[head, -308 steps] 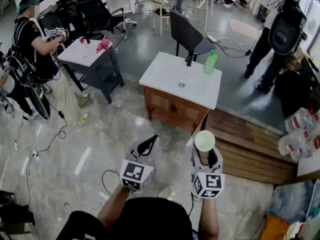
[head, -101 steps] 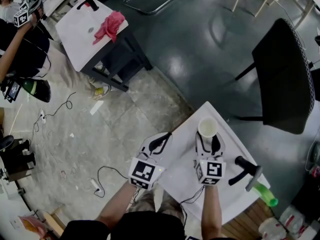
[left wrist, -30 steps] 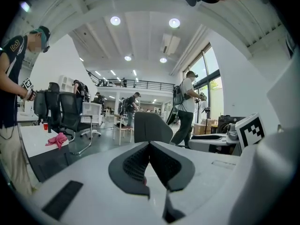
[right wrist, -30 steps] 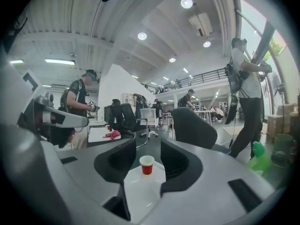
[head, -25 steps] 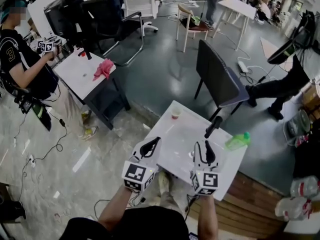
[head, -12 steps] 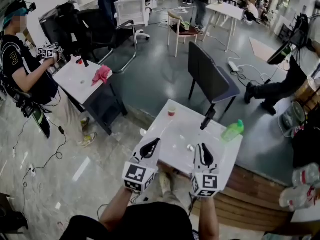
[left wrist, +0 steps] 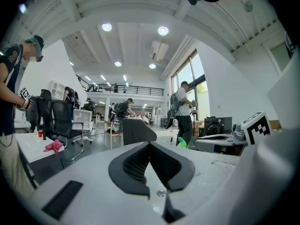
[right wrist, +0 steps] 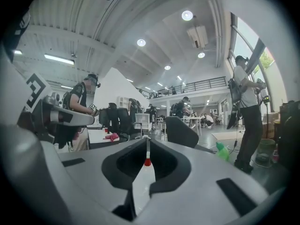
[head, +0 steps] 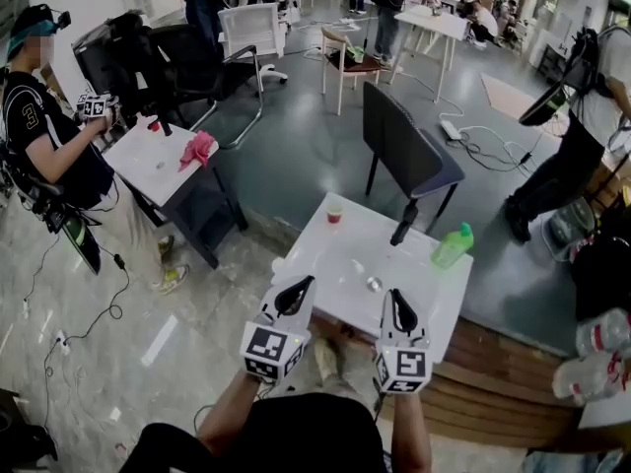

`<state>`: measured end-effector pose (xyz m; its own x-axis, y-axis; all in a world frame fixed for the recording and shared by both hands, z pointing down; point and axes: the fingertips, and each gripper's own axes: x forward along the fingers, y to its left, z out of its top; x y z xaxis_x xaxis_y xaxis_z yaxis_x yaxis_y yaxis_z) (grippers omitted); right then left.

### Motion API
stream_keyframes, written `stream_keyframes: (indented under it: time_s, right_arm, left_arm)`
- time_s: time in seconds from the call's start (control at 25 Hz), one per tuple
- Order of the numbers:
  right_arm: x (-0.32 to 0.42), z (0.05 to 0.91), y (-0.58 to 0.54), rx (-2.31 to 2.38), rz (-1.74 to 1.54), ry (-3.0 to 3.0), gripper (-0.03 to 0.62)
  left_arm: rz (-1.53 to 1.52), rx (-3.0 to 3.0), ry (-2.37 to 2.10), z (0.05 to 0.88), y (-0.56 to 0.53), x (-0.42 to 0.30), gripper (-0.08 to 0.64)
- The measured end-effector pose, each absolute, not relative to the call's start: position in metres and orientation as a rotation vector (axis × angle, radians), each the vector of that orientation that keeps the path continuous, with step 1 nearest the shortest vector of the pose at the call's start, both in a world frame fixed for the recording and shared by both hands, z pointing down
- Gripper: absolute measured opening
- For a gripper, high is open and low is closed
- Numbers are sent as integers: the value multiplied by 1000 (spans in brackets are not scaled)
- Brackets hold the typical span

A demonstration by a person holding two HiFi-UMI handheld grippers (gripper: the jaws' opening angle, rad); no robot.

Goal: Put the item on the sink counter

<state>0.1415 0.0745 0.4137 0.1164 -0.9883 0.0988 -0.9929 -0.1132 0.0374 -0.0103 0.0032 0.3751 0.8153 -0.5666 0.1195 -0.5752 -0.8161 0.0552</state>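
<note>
The white sink counter [head: 330, 264] stands ahead of me, with a black faucet [head: 403, 223] at its far side. A small paper cup [head: 335, 213] with a reddish base stands upright on the far left corner. My left gripper [head: 303, 285] hovers over the counter's near left edge; its jaws meet at the tip [left wrist: 150, 144] and hold nothing. My right gripper [head: 394, 297] is over the near edge, and its jaws have just been closing with nothing between them. Only a thin slit is left [right wrist: 147, 142], and the cup [right wrist: 147, 162] shows through it.
A green bottle [head: 452, 246] lies by the faucet and a drain [head: 373, 284] sits mid-counter. A black chair [head: 406, 156] stands behind the counter. At the left, a person [head: 44, 116] stands by a second white table [head: 158, 161] with a pink cloth [head: 199, 149]. Wooden step [head: 503, 387] at the right.
Both grippers have drawn back from the counter to its near edge. The right jaws have gone from apart to nearly touching. The cup stays on the far left corner.
</note>
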Motion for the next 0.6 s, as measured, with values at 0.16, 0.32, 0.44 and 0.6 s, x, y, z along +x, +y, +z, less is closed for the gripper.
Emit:
stream_keyframes:
  time_s: [0.16, 0.32, 0.44, 0.6]
  right_arm:
    - [138, 412, 82, 2278, 69, -2030, 8]
    - [136, 412, 84, 2284, 72, -2032, 0]
    - [133, 414, 83, 2281, 72, -2036, 0]
    - [133, 415, 83, 2289, 70, -2028, 0]
  left_arm:
    - [149, 2913, -909, 373, 11, -13, 2]
    - [146, 2916, -909, 372, 14, -15, 2]
    - [149, 2919, -912, 375, 13, -17, 2]
    - [149, 2921, -913, 375, 13, -17, 2]
